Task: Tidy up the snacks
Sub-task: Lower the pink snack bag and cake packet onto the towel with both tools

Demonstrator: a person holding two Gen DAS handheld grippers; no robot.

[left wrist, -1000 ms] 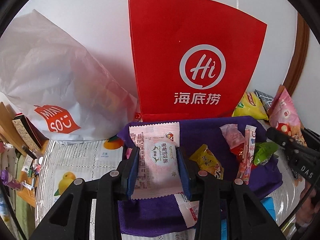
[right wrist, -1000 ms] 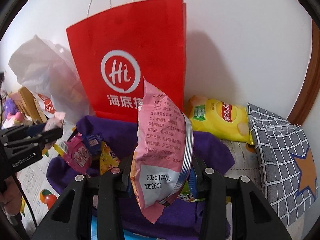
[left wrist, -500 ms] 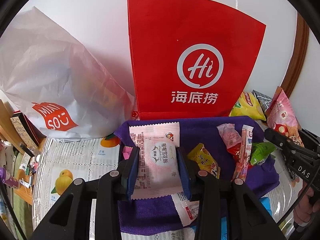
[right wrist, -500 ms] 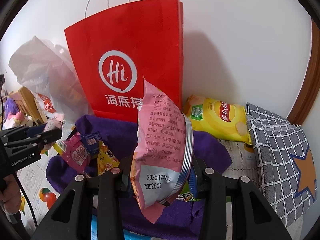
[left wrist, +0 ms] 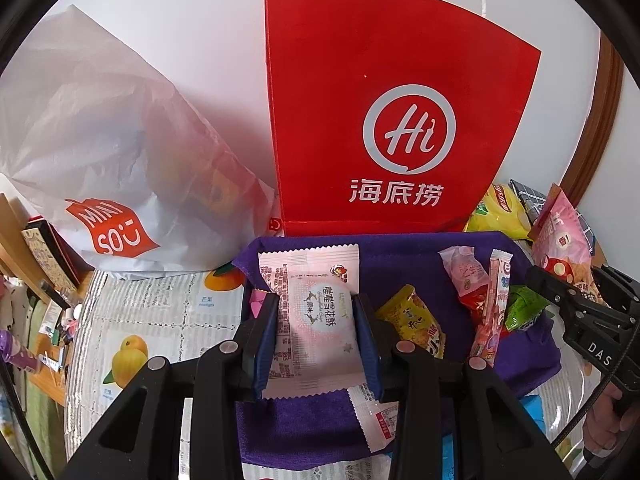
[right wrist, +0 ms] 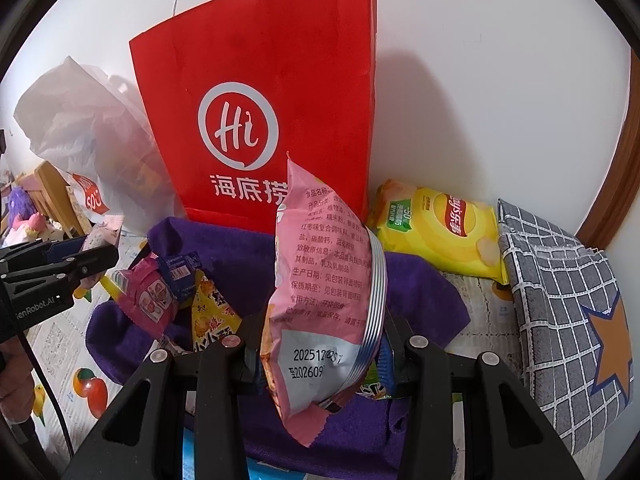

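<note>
So our left claw [left wrist: 316,336] is clamped on a pale pink snack packet [left wrist: 310,312], blue pads pressing both of its long sides, and we hold it flat over the purple towel [left wrist: 400,256]. Our right claw [right wrist: 320,344] is closed on a taller pink bag [right wrist: 324,280] with printed text and a date stamp, gripped near its lower end so it stands upright above the same towel.

Going outward from there, the rest of the snacks are loose on the towel: a yellow packet [left wrist: 412,318] just right of our left claw, then a slim pink stick [left wrist: 494,308], a small pink-and-red candy pack [left wrist: 466,276] and a green packet [left wrist: 522,306] toward the towel's right edge. Another white wrapper [left wrist: 374,412] lies under our left claw's right finger. From the right wrist view we also see a magenta packet [right wrist: 150,300] and a blue one [right wrist: 180,268] on the towel's left side.

Right behind the towel stands the red paper bag [left wrist: 384,104], touching the towel's back edge. Left of the red bag slumps a white plastic shopping bag [left wrist: 112,152]. Right of the red bag, a yellow chip bag [right wrist: 440,232] lies against the wall, and beyond that sits a grey checked fabric bag [right wrist: 560,288] with an orange star. Everything sits on a fruit-print table cover [left wrist: 152,320].
</note>
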